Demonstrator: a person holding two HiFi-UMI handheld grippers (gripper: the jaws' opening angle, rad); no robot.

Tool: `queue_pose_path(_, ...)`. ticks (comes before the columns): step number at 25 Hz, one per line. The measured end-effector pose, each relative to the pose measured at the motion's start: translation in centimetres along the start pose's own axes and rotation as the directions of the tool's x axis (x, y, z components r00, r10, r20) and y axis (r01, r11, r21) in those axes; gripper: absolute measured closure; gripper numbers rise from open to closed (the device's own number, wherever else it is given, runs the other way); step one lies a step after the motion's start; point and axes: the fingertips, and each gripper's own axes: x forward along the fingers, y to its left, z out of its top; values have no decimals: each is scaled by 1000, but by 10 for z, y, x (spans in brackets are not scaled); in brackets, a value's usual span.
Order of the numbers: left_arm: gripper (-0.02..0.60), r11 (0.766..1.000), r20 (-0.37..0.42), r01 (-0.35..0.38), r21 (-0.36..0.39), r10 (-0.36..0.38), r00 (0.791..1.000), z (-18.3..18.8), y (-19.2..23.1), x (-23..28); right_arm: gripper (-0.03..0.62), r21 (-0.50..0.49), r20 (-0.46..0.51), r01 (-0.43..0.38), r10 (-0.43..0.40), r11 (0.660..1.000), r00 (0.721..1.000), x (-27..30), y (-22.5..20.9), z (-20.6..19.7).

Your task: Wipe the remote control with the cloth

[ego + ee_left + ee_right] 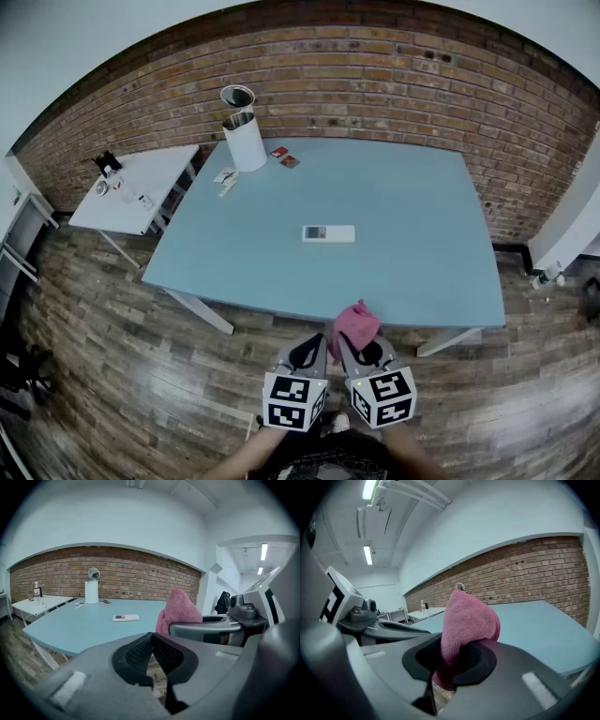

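Two grippers sit side by side low in the head view, over the wooden floor (112,356) and just short of the near edge of the blue table (412,272). Your left gripper (151,637) has its jaws pressed together with nothing between them. Your right gripper (457,657) is pinching the pink cloth (466,618). The cloth's lower end is caught between the pads, and the rest stands up in a rounded bunch above the jaws. The two grippers are really close, but I can't tell if they actually touch.

The remote control (328,233) lies flat near the middle of the table with its long side running left to right. It's well apart from both grippers and the cloth — nothing is on it.

Over at the table's far left corner you've got a white cylinder (245,141) with a round disc (237,96) standing just above it. A couple of small red things (286,158) and some white bits (225,178) lie beside it. A smaller white table (141,183) stands off to the left with a bottle (36,591) on it, and a brick wall (375,75) runs behind everything.
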Motion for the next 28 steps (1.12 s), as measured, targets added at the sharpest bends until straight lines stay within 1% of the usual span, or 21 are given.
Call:
queue_pose_path(8,581,1000,-13,-1,4,1,1000,-3,-2,8,530,33,-16,-11,12,999,1000,3,-8,-5)
queue_pose_path(12,581,1000,-29,-4,-6,3,1000,-4,8,22,530,34,-34,-20,21,999,999,14,-13,-8)
queue_pose_path(15,581,1000,-34,6,-4,-6,999,-4,18,37,530,40,-43,-11,12,999,999,27,-21,-10)
queue_pose_path(20,581,1000,-52,23,10,-22,998,2,41,62,530,43,-52,7,-5,999,999,56,-33,-2)
queue_pose_path(25,581,999,-68,38,21,-37,997,13,74,91,530,46,-67,15,-12,999,998,96,-41,8)
queue_pose_path(28,581,997,-79,53,53,-48,996,21,95,111,530,52,-77,27,-23,998,997,122,-49,14)
